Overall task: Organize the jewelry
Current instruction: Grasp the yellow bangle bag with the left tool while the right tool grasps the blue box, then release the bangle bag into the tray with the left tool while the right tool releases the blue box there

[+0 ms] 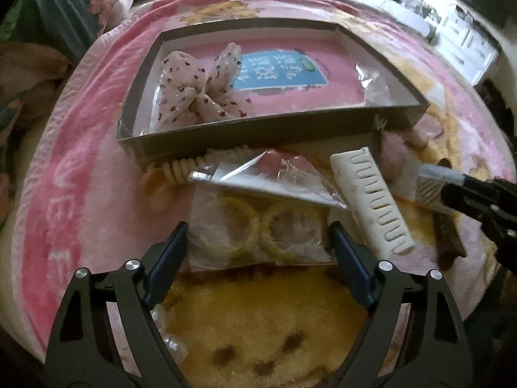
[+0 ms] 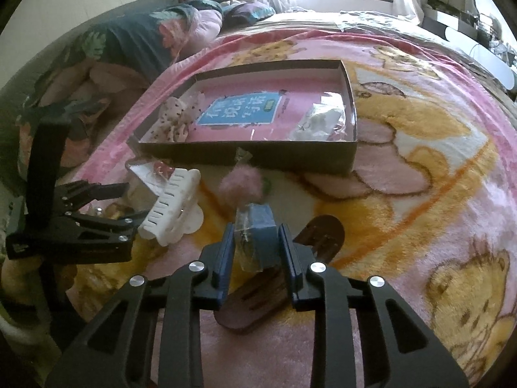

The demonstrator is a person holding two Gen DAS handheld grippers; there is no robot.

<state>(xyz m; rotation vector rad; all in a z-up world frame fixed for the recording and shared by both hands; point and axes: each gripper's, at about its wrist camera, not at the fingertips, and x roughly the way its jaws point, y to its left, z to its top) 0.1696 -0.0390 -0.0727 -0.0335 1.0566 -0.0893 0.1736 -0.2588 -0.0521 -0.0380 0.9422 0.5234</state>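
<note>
Clear plastic packet holding two yellow-green rings (image 1: 258, 231) lies on the pink and yellow plush blanket (image 1: 64, 168), between the spread jaws of the left gripper (image 1: 258, 245), ungripped. Right gripper (image 2: 257, 245) is closed on a small blue card in clear wrap (image 2: 258, 236). Shallow dark cardboard box (image 2: 245, 153) sits beyond; white comb-toothed hair clip (image 1: 371, 200) lies nearby.

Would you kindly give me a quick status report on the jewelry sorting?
Left claw open around bagged yellow rings. Right claw shut on blue packet. Box ahead; white hair clip and pink pom-pom lie between.
</note>
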